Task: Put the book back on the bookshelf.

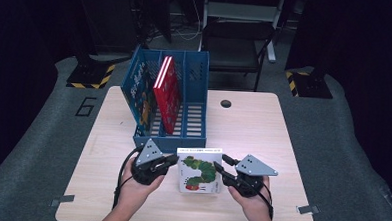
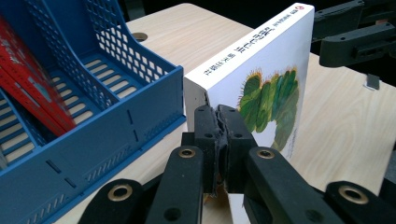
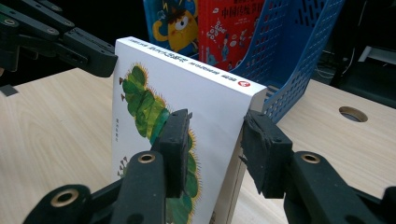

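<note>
- The white caterpillar book (image 3: pixel 187 107) runs off the bottom edge between the right gripper's (image 3: pixel 212 140) jaws, its lower corner unseen.
- Left gripper (image 2: pixel 222 135) covers the book's near corner.
- Beyond the tongs, the red book's (image 3: pixel 229 28) top is cropped away.
- Spine lettering: too small to read.

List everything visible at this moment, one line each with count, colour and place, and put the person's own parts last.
White caterpillar picture book: one, white with a green caterpillar, held on edge at the table's near middle.
Blue plastic slotted file rack: one, blue, behind the book.
Red book: one, red, upright in the rack.
Blue book: one, blue, in the rack's left slot.
Light wooden table: one, pale wood, with a round hole at its far edge.
Dark folding chair: one, beyond the table.
Left gripper: one, black, shut at the book's left edge.
Right gripper: one, black, jaws around the book's right edge.
Hands: two, at the near edge.
</note>
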`<state>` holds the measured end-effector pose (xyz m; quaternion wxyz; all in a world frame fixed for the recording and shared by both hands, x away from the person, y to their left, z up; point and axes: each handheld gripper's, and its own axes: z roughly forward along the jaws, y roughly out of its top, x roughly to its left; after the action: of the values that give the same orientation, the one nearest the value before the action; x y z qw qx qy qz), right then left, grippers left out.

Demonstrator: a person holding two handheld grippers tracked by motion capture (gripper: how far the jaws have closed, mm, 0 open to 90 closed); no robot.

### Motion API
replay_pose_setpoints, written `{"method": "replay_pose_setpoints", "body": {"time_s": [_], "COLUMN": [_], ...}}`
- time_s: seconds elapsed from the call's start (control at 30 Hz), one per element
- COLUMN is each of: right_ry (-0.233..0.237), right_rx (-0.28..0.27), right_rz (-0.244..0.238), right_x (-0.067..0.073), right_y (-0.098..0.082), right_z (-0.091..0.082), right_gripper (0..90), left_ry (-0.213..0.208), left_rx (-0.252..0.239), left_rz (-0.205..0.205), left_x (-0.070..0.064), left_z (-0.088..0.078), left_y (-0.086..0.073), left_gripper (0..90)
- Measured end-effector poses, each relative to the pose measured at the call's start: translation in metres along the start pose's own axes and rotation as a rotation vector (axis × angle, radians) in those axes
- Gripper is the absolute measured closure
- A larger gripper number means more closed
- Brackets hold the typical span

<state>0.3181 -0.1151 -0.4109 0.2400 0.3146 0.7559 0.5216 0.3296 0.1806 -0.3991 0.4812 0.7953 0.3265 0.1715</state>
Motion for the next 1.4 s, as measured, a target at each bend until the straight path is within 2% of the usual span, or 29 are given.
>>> {"method": "replay_pose_setpoints", "body": {"time_s": [0.07,0.1,0.27,0.33,0.53,0.63,0.73,0.8,0.93,1.07,1.17,1.27,1.4], "right_ry": [0.005,0.010,0.022,0.027,0.045,0.056,0.063,0.067,0.074,0.080,0.076,0.069,0.102], "right_rx": [0.001,0.001,0.002,0.005,0.011,0.012,0.022,0.024,0.028,0.027,0.032,0.033,0.041], "right_rz": [0.000,0.018,0.048,0.039,0.025,0.018,0.015,0.022,0.036,0.036,0.044,0.052,0.080], "right_x": [0.000,0.001,0.002,0.004,0.008,0.010,0.009,0.008,0.008,0.005,0.004,0.000,-0.006], "right_y": [-0.002,-0.003,-0.010,-0.011,-0.015,-0.017,-0.019,-0.021,-0.023,-0.025,-0.027,-0.029,-0.034], "right_z": [-0.003,-0.005,-0.012,-0.015,-0.019,-0.020,-0.019,-0.018,-0.017,-0.016,-0.016,-0.014,-0.007], "right_gripper": [61.2,60.8,60.0,59.2,56.3,54.8,53.7,53.0,51.6,50.8,47.9,44.0,39.8], "left_ry": [-0.016,-0.023,-0.046,-0.061,-0.079,-0.072,-0.053,-0.068,-0.092,-0.094,-0.096,-0.093,-0.096], "left_rx": [-0.002,0.000,0.007,0.003,0.005,0.013,0.015,0.019,0.036,0.042,0.045,0.039,0.038], "left_rz": [-0.009,-0.011,-0.006,-0.023,-0.030,-0.034,-0.040,-0.059,-0.055,-0.040,-0.038,-0.015,-0.002], "left_x": [-0.003,-0.005,-0.012,-0.013,-0.016,-0.016,-0.014,-0.012,-0.012,-0.012,-0.014,-0.014,-0.013], "left_z": [-0.001,-0.001,-0.004,-0.006,-0.007,-0.008,-0.009,-0.007,-0.003,0.003,0.006,0.008,0.011], "left_y": [-0.001,-0.002,-0.004,-0.006,-0.011,-0.012,-0.012,-0.012,-0.008,-0.003,0.001,0.005,0.007], "left_gripper": [87.1,87.0,85.8,84.5,80.6,77.1,69.6,63.5,51.6,45.5,44.5,44.4,45.4]}}
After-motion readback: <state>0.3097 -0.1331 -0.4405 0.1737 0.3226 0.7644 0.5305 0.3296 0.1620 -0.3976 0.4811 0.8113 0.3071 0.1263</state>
